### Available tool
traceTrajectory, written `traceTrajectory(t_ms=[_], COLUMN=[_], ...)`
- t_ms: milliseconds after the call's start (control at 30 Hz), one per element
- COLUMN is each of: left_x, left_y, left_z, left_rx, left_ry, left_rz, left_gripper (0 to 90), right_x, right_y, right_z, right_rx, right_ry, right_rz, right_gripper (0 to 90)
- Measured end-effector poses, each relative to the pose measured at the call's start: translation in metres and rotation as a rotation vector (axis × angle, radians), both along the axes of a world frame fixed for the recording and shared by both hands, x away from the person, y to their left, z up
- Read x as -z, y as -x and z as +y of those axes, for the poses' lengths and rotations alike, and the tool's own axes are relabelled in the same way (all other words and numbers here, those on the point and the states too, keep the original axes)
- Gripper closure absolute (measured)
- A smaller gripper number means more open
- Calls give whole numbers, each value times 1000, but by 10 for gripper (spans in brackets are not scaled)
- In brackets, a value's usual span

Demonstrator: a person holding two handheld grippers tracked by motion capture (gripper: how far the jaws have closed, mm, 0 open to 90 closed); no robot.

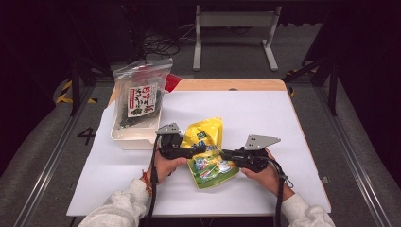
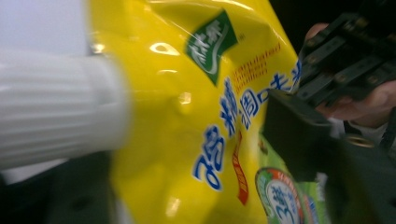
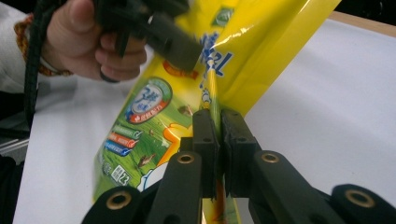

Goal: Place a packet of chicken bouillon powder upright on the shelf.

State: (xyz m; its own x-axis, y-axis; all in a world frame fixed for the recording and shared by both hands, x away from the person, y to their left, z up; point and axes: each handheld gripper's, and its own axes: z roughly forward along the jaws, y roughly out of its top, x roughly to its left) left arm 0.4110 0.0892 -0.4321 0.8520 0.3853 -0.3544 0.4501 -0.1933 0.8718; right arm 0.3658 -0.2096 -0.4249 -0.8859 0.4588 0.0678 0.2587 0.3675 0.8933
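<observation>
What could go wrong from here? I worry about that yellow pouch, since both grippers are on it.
1. The right gripper is shut on only a thin edge of the yellow pouch, so the slick film might slip out or crease.
2. The left gripper meets the pouch from the opposite side; pulling apart could tear it.
3. The white bin holding the seaweed bag sits close by and could get knocked.
</observation>
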Motion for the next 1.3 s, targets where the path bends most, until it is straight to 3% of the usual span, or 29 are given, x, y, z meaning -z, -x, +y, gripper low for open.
traceTrajectory(t_ms=[33, 67, 100, 133, 167, 233, 267, 400, 533, 567, 633, 667, 800, 1033, 1300], left_x=[-4, -7, -7, -11, -15, -17, -22, -29, -35, -37, -39, -42, -48, -60, -75], left_y=[2, 4, 4, 6, 10, 13, 16, 21, 25, 26, 28, 30, 33, 37, 41], left_z=[2, 6, 6, 7, 7, 6, 5, 6, 9, 10, 12, 13, 16, 26, 45], left_rx=[-6, 20, 20, 35, 52, 58, 79, 85, 82, 78, 86, 92, 94, 92, 72], left_ry=[-3, 30, 30, 29, 28, 31, 20, 12, 7, 5, 6, -2, -1, -10, -17], left_rz=[-28, -45, -45, -67, -95, -103, -136, -164, -199, -205, -217, -233, -250, -294, -346], left_gripper=[609, 670, 708, 708, 777, 821, 830, 842, 849, 852, 857, 859, 866, 874, 881], right_x=[0, 0, 0, -1, 0, 0, -3, -6, -10, -13, -14, -16, -18, -10, -7], right_y=[2, 2, 2, 2, 2, 2, 1, 3, 7, 10, 12, 16, 23, 33, 41], right_z=[2, 3, 3, 3, 4, 4, 2, 1, 0, -2, -4, -7, -17, -32, -40], right_rx=[0, 1, 1, 4, 15, 19, 24, 34, 38, 54, 56, 70, 90, 122, 159], right_ry=[9, 16, 16, 23, 25, 20, 14, 4, 11, 23, 31, 38, 43, 65, 108], right_rz=[-8, -12, -12, -16, -16, -14, -15, -20, -23, -23, -24, -32, -34, 5, -8], right_gripper=[850, 849, 849, 847, 841, 837, 813, 783, 687, 581, 560, 506, 472, 414, 352])
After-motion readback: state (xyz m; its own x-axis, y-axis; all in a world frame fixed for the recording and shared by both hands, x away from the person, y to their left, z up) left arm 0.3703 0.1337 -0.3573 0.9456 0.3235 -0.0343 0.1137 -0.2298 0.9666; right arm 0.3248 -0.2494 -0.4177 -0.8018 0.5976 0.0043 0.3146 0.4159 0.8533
